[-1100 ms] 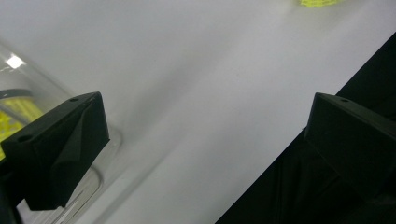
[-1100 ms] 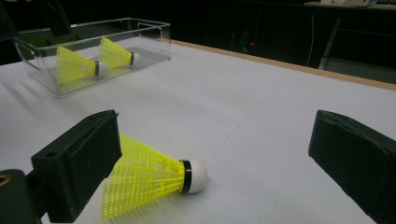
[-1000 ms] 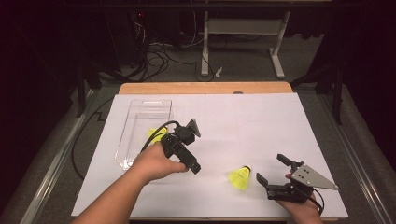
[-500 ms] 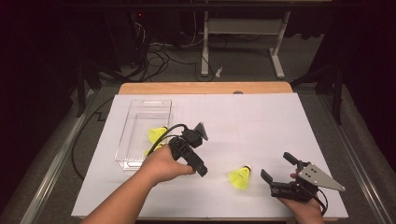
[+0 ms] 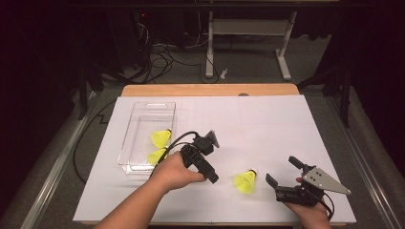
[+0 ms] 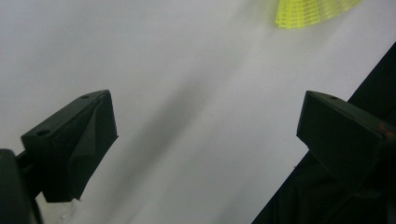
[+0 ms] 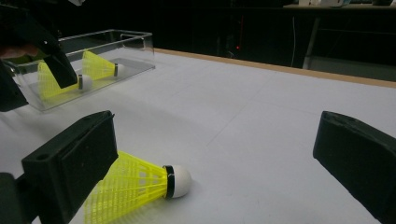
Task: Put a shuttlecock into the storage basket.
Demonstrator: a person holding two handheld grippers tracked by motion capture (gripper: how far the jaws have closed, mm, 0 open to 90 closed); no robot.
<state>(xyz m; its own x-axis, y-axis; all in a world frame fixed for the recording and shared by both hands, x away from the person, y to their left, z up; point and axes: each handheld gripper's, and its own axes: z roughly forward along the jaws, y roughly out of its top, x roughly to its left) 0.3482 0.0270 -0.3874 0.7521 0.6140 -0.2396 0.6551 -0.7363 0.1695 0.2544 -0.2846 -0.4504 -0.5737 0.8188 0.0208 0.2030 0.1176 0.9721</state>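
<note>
Loose shuttlecock (image 5: pixel 245 182) lies on the white table (image 5: pixel 267 124) between my two grippers.

My left gripper (image 5: pixel 213 179) hangs just left of it, jaws wide but just easing inward, nothing between them; that hand grips its body, forearm coming in from the near edge. My right gripper (image 5: pixel 283 177) sits near-right, low, jaws spread wide and empty, shuttlecock beside its left jaw. Two more shuttlecocks (image 5: pixel 160 138) lie in the clear tray (image 5: pixel 143 112) far-left.
</note>
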